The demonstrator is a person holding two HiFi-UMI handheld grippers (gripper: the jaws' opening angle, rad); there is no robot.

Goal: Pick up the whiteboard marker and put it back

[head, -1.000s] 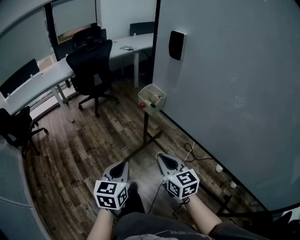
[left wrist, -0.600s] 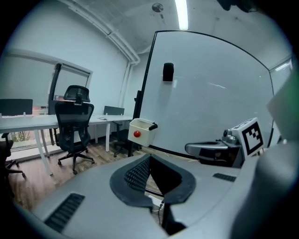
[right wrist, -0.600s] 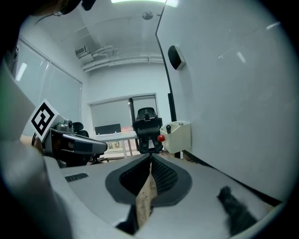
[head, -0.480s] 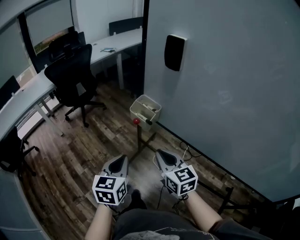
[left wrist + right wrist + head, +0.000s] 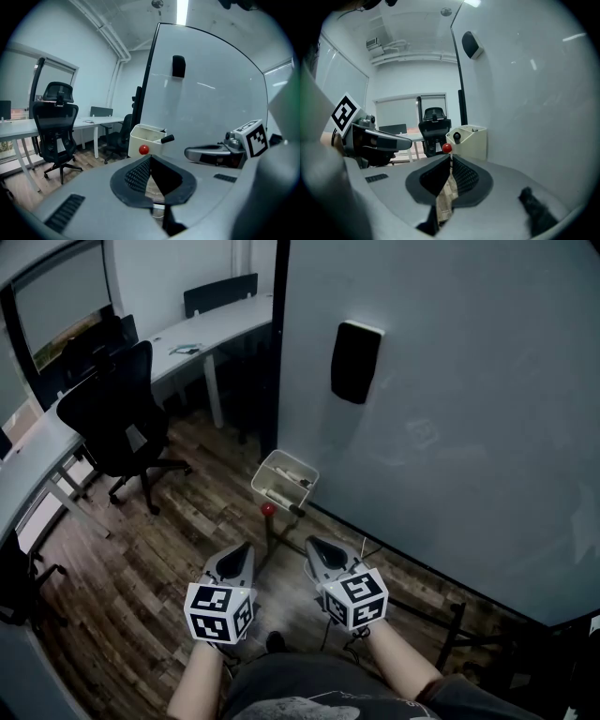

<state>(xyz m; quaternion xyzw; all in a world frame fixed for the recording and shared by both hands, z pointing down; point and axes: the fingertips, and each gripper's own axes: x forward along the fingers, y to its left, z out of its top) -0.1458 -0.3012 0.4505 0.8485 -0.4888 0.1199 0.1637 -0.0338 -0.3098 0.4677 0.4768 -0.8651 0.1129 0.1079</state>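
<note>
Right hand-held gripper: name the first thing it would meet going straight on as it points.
Probably the red knob by the cream tray, in line with the right hand-held gripper; depth is unclear.

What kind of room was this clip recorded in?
Most likely an office or meeting area: a large whiteboard with a marker tray, white desks and a black swivel chair on wood flooring.
</note>
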